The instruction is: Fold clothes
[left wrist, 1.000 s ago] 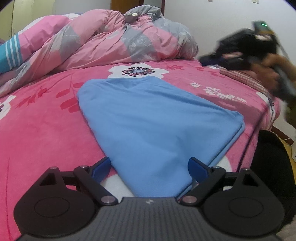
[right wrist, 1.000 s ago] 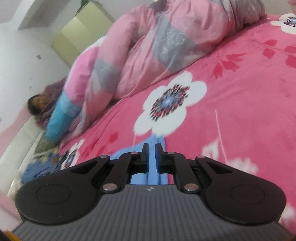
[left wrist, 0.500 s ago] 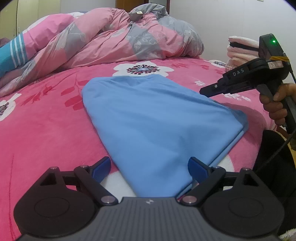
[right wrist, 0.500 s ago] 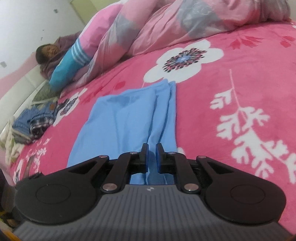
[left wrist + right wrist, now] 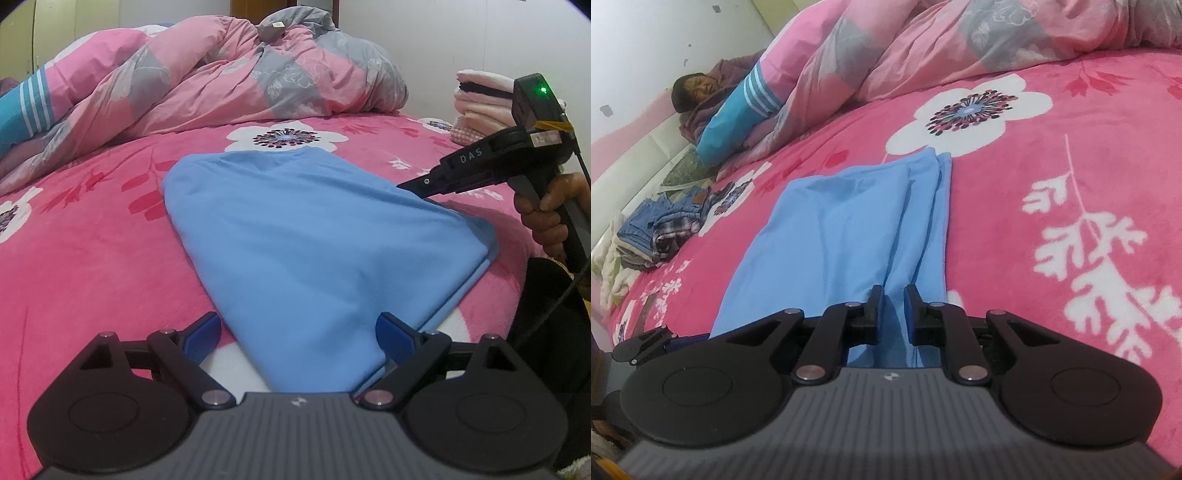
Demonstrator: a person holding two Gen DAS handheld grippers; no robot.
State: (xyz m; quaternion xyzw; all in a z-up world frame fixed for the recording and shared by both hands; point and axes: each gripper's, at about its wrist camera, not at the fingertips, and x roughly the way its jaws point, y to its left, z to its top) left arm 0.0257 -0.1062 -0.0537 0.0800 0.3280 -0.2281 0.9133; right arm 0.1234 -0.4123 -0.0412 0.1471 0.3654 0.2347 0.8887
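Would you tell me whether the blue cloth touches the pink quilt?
Apart: the left wrist view shows bedspread between blue cloth and pink quilt.

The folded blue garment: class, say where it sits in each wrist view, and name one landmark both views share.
Left wrist view: the folded blue garment fills the centre, running down between the left gripper's open jaws.
Right wrist view: it lies centre-left, running under the right gripper, whose jaws are nearly closed.
Shared landmark: the white flower print on the pink bedspread, just past the garment's far end.
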